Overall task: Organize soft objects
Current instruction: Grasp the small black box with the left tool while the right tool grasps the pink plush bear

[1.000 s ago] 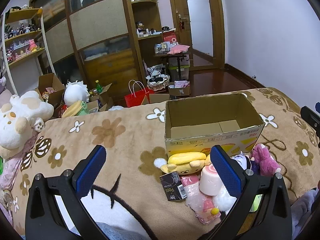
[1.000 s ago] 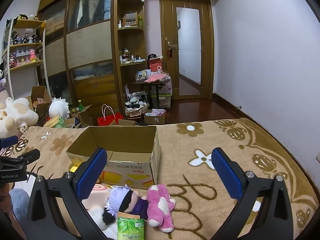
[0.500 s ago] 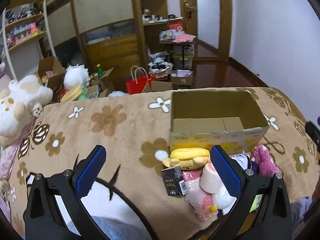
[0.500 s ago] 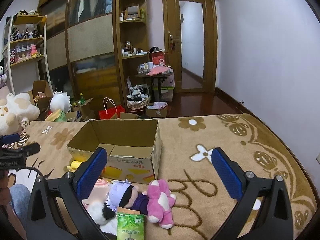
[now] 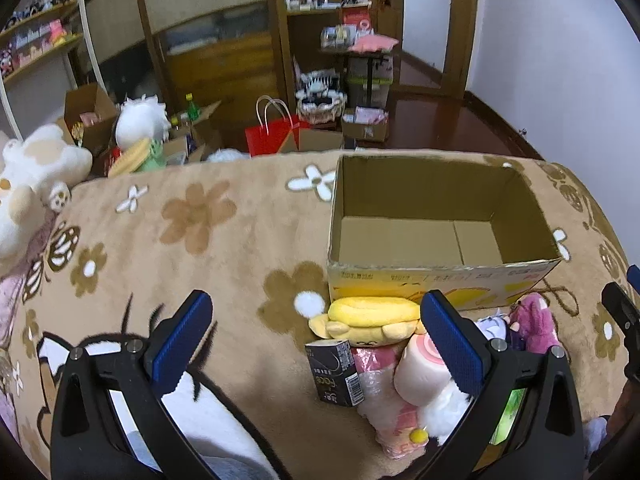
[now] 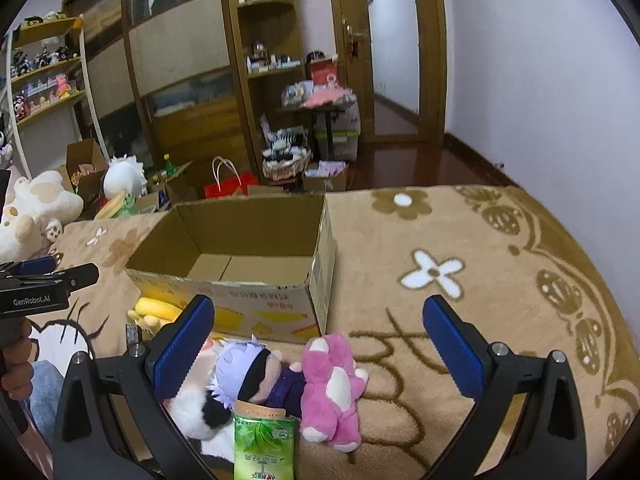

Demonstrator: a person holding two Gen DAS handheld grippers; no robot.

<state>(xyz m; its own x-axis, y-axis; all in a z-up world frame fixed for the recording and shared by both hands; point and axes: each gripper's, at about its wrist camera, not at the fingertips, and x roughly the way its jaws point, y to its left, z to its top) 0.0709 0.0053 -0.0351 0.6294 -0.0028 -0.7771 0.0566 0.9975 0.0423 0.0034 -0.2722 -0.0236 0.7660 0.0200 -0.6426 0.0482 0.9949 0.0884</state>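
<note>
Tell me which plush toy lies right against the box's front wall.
The yellow plush, lying flat against the cardboard box; the pink plush and lavender-haired doll lie nearer the grippers.

Both wrist views forward; shared cardboard box [image 5: 440,216]

This is a lived-in bedroom in a home. A bed covered by a tan flower-patterned blanket [image 5: 208,216] fills the near ground, with a large white plush animal [image 5: 28,184] at its far left edge. Beyond it stands a tall wooden wardrobe [image 6: 180,80] with built-in shelves of small bottles and boxes, and a wooden door [image 6: 394,52] on the far right opens onto a dark polished wood floor [image 5: 440,124]. On the far left, a shelf [image 6: 44,72] displays rows of toy figures. Open cardboard boxes, a red gift bag [image 5: 276,138] and a small cluttered side table [image 6: 324,110] crowd the floor.
</note>
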